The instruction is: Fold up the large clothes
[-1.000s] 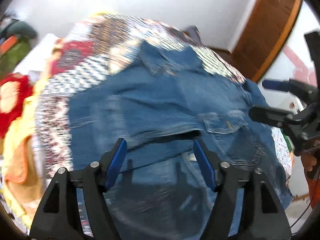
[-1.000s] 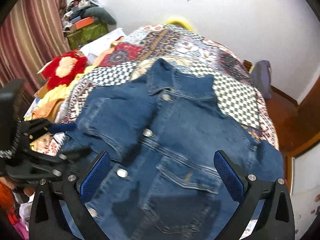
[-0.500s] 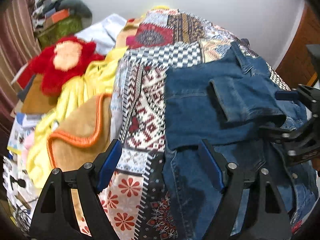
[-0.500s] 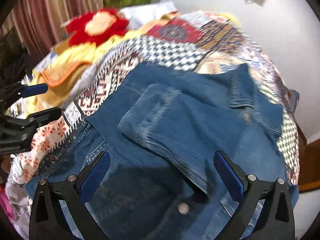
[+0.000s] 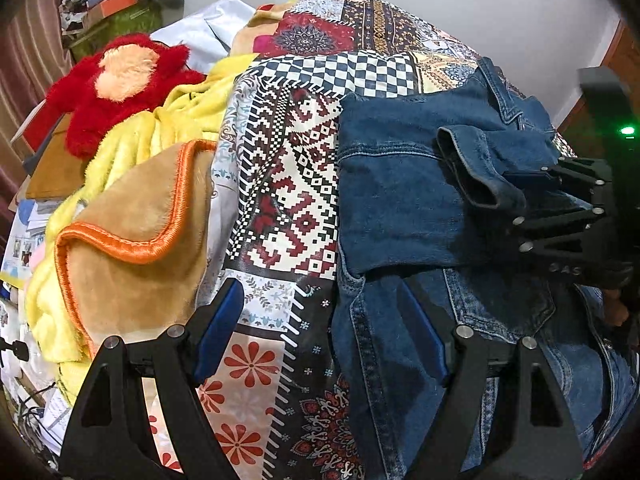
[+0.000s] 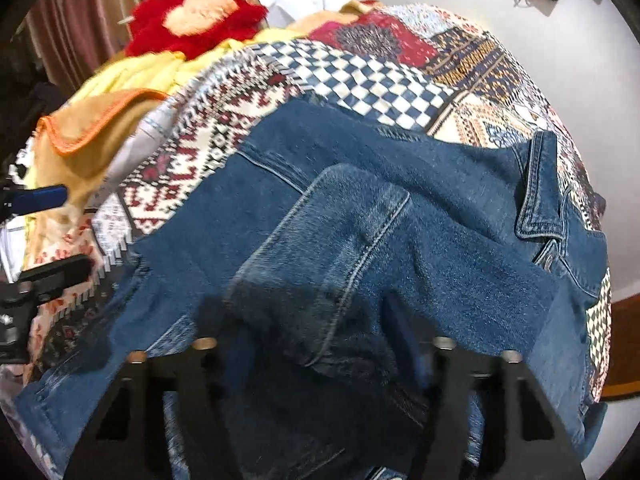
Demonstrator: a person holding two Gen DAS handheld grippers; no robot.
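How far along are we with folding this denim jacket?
Early. Done: the denim jacket lies on the patchwork bedspread with one sleeve folded across its body. In hand: the right claw has just been closing with the sleeve's cuff between its pads; the left claw is open at the jacket's edge. Left: remaining folds.

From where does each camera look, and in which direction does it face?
Left wrist: on the left gripper, facing down and forward at the patchwork bedspread and the denim jacket's edge; its open fingers show, and the right gripper at right.
Right wrist: on the right gripper, facing down onto the denim jacket; its jaws, just closing, grip the sleeve between them.
Shared: jacket, bedspread, red plush toy.
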